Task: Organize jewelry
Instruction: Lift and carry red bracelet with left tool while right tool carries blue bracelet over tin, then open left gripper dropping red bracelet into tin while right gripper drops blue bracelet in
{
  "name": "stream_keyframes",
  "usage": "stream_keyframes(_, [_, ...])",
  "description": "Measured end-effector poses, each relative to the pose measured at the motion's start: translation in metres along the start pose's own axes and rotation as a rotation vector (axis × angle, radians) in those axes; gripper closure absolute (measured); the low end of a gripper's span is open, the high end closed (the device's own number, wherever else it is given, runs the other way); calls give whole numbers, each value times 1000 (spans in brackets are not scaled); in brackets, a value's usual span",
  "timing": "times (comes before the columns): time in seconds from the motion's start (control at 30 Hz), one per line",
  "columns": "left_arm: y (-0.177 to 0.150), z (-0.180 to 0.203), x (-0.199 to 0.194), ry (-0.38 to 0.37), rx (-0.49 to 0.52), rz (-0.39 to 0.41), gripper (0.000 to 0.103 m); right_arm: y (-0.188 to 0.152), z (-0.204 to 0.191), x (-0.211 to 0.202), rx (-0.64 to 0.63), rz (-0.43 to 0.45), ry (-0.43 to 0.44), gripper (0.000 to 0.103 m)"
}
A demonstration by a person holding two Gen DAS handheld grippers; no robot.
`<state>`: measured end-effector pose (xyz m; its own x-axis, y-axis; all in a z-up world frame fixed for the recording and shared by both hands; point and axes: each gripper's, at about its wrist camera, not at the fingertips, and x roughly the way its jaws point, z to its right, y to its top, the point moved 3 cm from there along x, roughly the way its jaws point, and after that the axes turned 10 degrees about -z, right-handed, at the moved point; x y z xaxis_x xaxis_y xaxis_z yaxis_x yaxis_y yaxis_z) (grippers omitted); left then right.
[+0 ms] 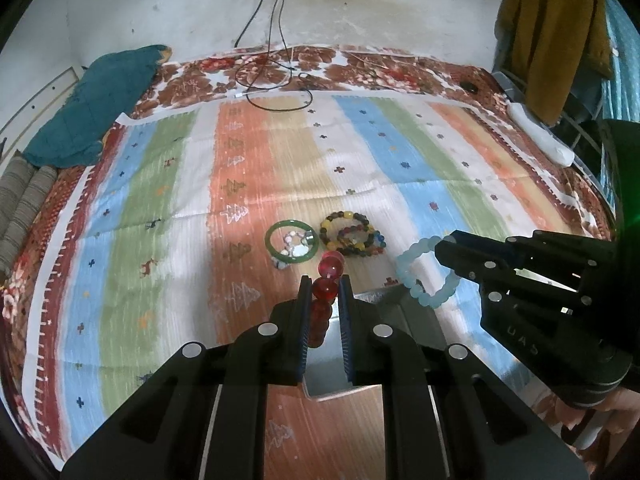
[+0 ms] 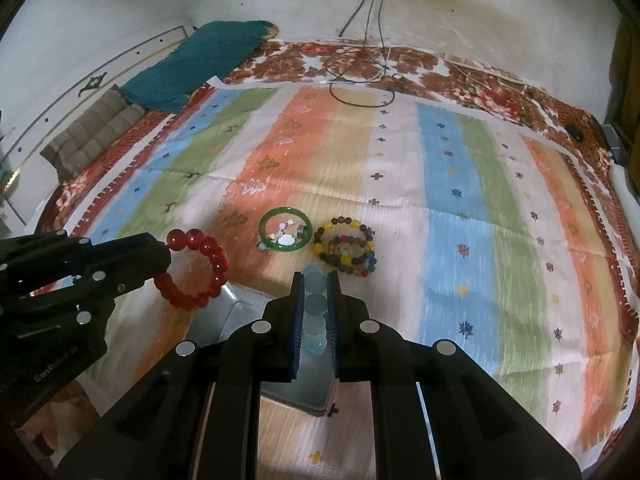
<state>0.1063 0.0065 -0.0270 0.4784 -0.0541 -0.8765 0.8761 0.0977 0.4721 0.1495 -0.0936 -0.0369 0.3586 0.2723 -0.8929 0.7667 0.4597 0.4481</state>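
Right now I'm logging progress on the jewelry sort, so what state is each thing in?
left tool: shut on red bead bracelet, held above the cloth
right tool: shut on light blue bead bracelet, held up
green bangle: lying flat on striped cloth, small pieces inside its ring
multicolor bead bracelets: piled on the cloth, untouched
metal box: open, beneath the tools

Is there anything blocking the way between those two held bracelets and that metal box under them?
Nothing visible. The red bracelet and the pale blue bracelet hang in the grippers above the open metal box, with only air between.
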Motion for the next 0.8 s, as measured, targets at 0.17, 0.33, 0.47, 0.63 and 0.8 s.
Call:
stream_keyframes(0.17, [-7,3,-4,-6,0,8,90,-9,0,-1,7,-6,3,91])
stream_keyframes(0.33, [-14,5,-7,-13,4,12,90,-15,-2,-3,9,-11,12,91])
stream_keyframes(0.47, [-16,8,-6,-20,6,7,90,-18,-4,-3,10,-12,16,91])
stream_keyframes(0.63, [-17,2,-2,-35,-50,-22,90,-18,2,-2,42,-21,26,84])
stream_keyframes(0.8, [-13,-14,-1,-25,-120,-20,86,-15,15,0,78,-26,11,66])
